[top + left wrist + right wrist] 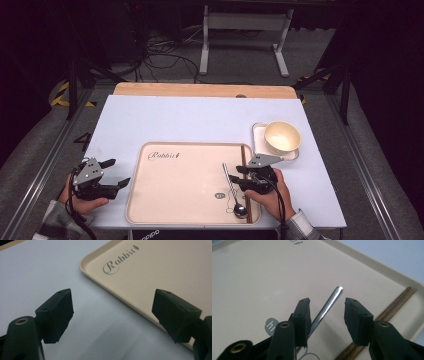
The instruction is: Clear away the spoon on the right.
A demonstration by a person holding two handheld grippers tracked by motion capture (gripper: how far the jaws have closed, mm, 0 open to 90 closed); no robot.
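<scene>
A: How do the right gripper (239, 180) jaws stand?

B: Partly apart. In the right gripper view the spoon (325, 307) handle runs up between them, close against one pad (302, 315) and clear of the other. Neither pad looks to be pressing on it; the spoon lies flat in the tray (257, 280).

A: And where is the spoon on the table?

B: From above, the spoon (233, 190) sits in the right part of the tray (150, 200), bowl toward the person, handle pointing away. The chopsticks (246, 170) lie just beside it along the tray's right edge. The gripper comes at the handle from the right, over the chopsticks.

A: The left gripper (116, 173)?

B: Wide apart, nothing between the jaws. It rests on the white table (200, 117) just left of the tray. Its own view shows the tray's corner (86, 263) ahead, with the "Rabbit" print near it.

A: Anything else nearby?

B: A bowl (282, 136) on a small plate (257, 131), just beyond the tray's far right corner.
</scene>
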